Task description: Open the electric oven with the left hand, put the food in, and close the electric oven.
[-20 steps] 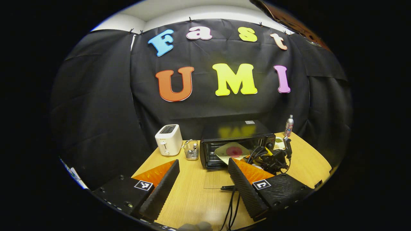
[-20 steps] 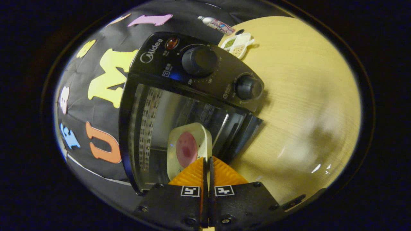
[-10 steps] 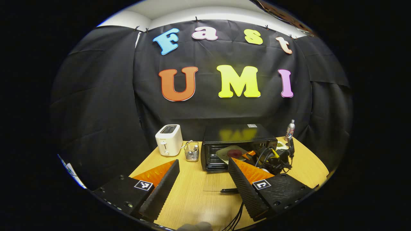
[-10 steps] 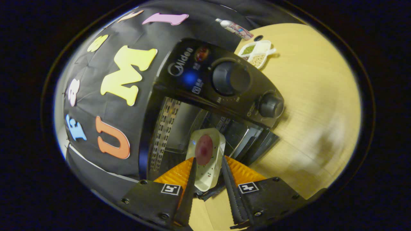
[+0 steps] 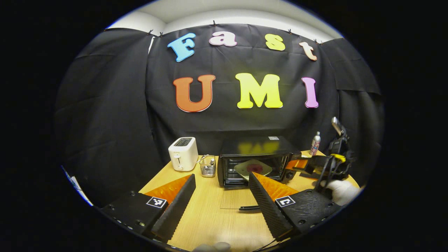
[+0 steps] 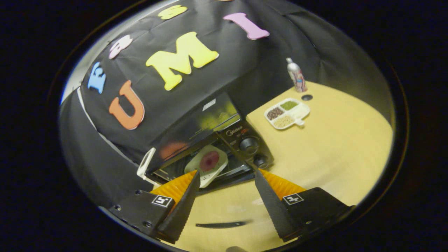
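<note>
Left claw [image 5: 220, 196]: fingers spread wide, empty, low over the worktop [image 5: 210, 217].
Toaster [image 5: 183, 153]: far left on worktop.
Oven [image 5: 257, 161]: door dropped open.
Plate of food [image 5: 252, 168]: resting inside the oven.
Right claw [image 6: 225, 190]: fingers parted, empty, just before the oven.

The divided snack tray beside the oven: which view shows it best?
The right gripper view: the divided snack tray lies unobstructed on the table, its compartments visible. In the left gripper view, I cannot make it out behind the far gripper.
</note>
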Demonstrator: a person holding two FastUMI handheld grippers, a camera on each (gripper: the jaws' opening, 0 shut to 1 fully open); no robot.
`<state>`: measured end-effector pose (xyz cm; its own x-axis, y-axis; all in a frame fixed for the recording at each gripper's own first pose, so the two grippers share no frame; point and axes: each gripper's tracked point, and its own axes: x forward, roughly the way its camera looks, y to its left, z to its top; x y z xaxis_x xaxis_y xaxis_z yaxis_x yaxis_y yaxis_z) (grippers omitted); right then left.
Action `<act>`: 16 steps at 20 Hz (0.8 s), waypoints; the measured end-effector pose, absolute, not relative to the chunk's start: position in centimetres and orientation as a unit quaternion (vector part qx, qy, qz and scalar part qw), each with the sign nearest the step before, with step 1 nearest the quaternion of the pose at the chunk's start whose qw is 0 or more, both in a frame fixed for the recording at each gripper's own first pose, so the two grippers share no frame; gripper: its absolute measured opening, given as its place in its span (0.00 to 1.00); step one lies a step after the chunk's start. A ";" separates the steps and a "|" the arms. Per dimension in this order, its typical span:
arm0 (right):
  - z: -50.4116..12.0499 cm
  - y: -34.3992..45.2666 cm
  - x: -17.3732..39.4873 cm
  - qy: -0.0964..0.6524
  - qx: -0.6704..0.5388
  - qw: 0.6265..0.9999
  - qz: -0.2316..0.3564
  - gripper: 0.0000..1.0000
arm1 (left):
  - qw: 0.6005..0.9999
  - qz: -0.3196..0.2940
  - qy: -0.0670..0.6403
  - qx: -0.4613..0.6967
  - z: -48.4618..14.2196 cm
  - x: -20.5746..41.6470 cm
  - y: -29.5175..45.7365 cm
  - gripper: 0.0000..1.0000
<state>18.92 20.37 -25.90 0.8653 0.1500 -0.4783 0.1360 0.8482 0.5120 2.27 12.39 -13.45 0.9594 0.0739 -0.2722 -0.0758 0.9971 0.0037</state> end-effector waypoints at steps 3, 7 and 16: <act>-22.9 16.6 15.6 0.233 0.185 0.955 0.000 0.95 | 0.990 0.028 0.137 -0.007 -14.5 1.7 11.4 0.97; -19.2 12.3 10.5 0.198 0.102 0.975 -0.016 1.00 | 0.989 0.010 0.146 -0.011 -16.5 0.9 10.2 0.97; -14.0 6.6 4.0 0.161 0.035 0.986 -0.026 1.00 | 0.982 -0.018 0.190 -0.014 -22.1 0.5 6.2 0.97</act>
<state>3.98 6.62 -13.97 0.9468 -0.0403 -0.3193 0.0625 0.9963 0.0597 0.48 6.22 -22.14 0.9273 -0.0403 -0.3721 0.0294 0.9990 -0.0350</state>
